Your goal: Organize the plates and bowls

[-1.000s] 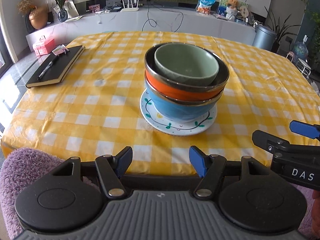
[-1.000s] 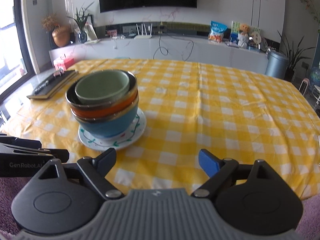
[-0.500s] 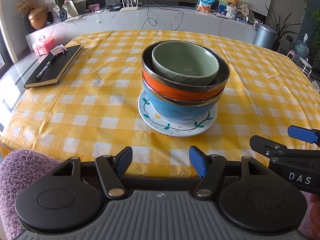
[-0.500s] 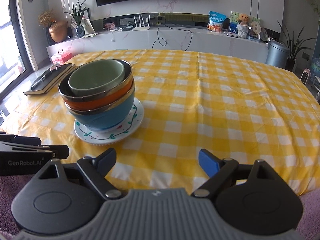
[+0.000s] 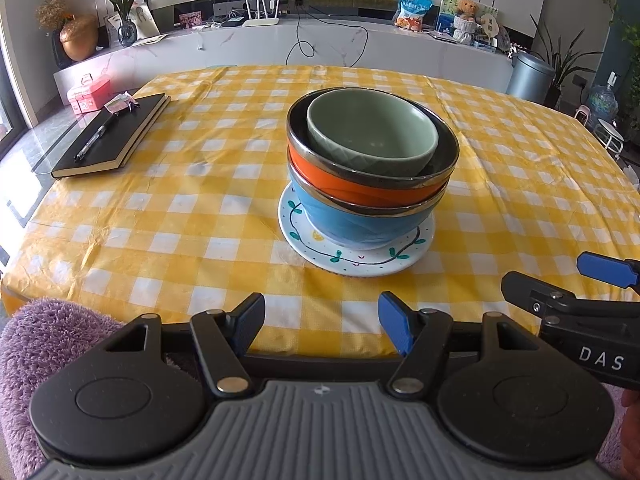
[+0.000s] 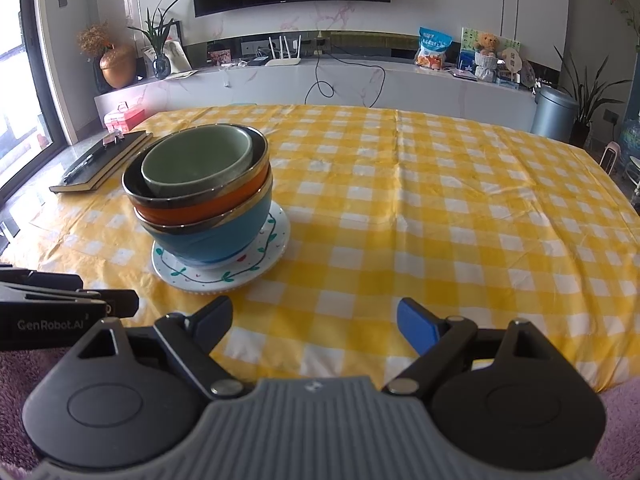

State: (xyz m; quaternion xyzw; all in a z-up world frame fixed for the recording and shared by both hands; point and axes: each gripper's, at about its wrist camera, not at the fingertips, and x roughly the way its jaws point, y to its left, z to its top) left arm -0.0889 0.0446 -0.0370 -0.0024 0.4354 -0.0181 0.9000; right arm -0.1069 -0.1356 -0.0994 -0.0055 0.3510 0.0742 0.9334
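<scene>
A stack stands on the yellow checked tablecloth (image 5: 208,216): a white patterned plate (image 5: 352,258), a blue bowl (image 5: 360,224), an orange bowl (image 5: 328,172) and a small green bowl (image 5: 372,132) on top. The stack also shows in the right wrist view: plate (image 6: 256,264), blue bowl (image 6: 216,240), orange bowl (image 6: 200,208), green bowl (image 6: 196,160). My left gripper (image 5: 322,322) is open and empty, near the table's front edge, short of the stack. My right gripper (image 6: 314,322) is open and empty, to the right of the stack, and shows in the left wrist view (image 5: 568,284).
A black notebook (image 5: 112,138) with a pen (image 5: 90,144) lies at the table's far left. A purple fuzzy cloth (image 5: 48,344) sits below the table's front edge. A white counter (image 5: 280,44) with clutter runs behind the table.
Both grippers have drawn back and tilted a little, so the stack sits slightly further away in view. The stack has not moved. Both stay open.
</scene>
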